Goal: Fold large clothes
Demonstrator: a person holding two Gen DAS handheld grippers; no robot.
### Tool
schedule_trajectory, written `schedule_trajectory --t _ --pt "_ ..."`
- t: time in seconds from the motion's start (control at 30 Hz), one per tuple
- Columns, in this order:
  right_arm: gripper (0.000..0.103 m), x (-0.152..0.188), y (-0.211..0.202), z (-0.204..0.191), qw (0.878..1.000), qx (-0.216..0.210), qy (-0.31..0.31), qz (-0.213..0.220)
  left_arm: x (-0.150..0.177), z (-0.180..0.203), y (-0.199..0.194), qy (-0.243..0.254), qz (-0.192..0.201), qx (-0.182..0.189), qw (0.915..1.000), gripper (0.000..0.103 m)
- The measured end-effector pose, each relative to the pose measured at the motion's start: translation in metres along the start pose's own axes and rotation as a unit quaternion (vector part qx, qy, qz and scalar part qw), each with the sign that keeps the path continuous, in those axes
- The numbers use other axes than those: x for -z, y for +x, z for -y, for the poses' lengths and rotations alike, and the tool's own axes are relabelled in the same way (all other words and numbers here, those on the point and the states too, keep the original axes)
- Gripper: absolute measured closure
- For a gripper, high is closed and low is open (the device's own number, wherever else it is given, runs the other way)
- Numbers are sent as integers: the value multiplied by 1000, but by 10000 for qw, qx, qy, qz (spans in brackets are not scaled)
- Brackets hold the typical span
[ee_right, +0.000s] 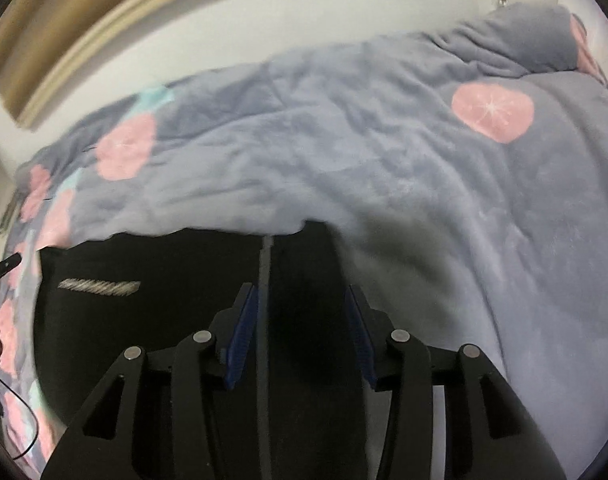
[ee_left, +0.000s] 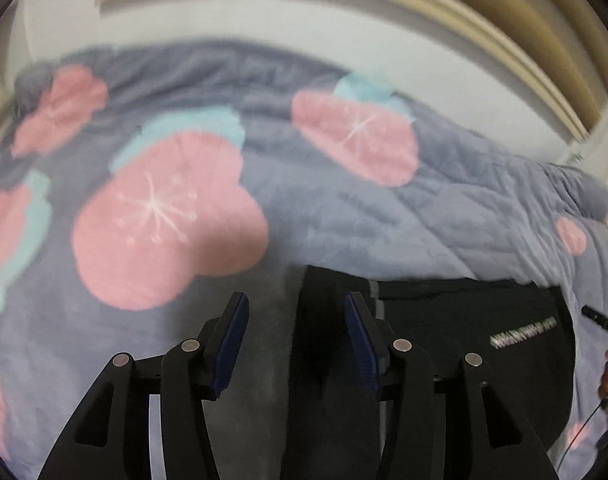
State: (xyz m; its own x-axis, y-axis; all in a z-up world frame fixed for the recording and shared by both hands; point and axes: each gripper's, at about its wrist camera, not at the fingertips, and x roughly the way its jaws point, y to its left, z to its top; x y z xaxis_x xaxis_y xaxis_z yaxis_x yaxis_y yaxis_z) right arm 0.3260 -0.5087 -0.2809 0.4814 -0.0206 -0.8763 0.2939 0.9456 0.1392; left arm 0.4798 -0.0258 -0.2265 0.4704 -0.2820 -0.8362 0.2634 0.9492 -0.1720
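1. Black garment (ee_left: 456, 344) lying flat on a grey quilt (ee_left: 336, 216) printed with pink flowers, pale lettering visible on the cloth, a grey strip (ee_right: 266, 276) running down its middle in the right view.
2. Left gripper (ee_left: 296, 340) poised low over the garment's left edge, tongs spread, nothing between the blue pads (ee_left: 234, 340); one pad over bare quilt, the other over black cloth.
3. Right gripper (ee_right: 300, 332) poised over the garment near the grey strip, tongs likewise spread, pads (ee_right: 242, 336) empty; whether any pad touches cloth, impossible to tell.
4. Both views smeared with motion blur, so fine detail of hems and seams lost.
5. Judged stage: early in the fold, reaching in for a two-point grasp, with no fold line showing on the visible part.
6. Next move, by judgement: settling each pair of tongs onto an edge or corner, pinching the garment's layer only, then lifting and carrying it across in step.
7. Risk to watch: catching the plush quilt along with the garment, or uneven grips leaving a skewed fold.
8. White wall and a tan frame (ee_left: 444, 4) behind the bed, well apart from the work.
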Motion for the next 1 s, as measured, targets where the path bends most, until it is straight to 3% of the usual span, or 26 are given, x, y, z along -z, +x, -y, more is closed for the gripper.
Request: schedule_trajectory --t 0.17,0.27,0.47,0.53,0.63,0.87,1.0 --pt "55 34 -28 -50 9990 -172 -416 10 32 46 -43 423 205 213 9987 50" --pt "52 60 -30 -84 9979 -297 -574 -70 61 73 -51 543 114 460 9974 49" --pt "48 84 8 -126 9949 -3 -994 -149 119 130 -18 910 -304 464 9943 49" --pt "43 90 29 -134 9917 423 -1205 -121 131 135 12 828 -637 346 9939 48" --pt "38 97 53 -137 9881 604 -1397 -204 139 123 44 262 -861 417 9951 45" --pt "37 97 62 -132 9897 613 -1245 -339 130 125 49 330 -834 280 9956 40" --pt "37 87 37 -131 9949 115 -992 -171 117 125 25 181 -606 638 9960 41"
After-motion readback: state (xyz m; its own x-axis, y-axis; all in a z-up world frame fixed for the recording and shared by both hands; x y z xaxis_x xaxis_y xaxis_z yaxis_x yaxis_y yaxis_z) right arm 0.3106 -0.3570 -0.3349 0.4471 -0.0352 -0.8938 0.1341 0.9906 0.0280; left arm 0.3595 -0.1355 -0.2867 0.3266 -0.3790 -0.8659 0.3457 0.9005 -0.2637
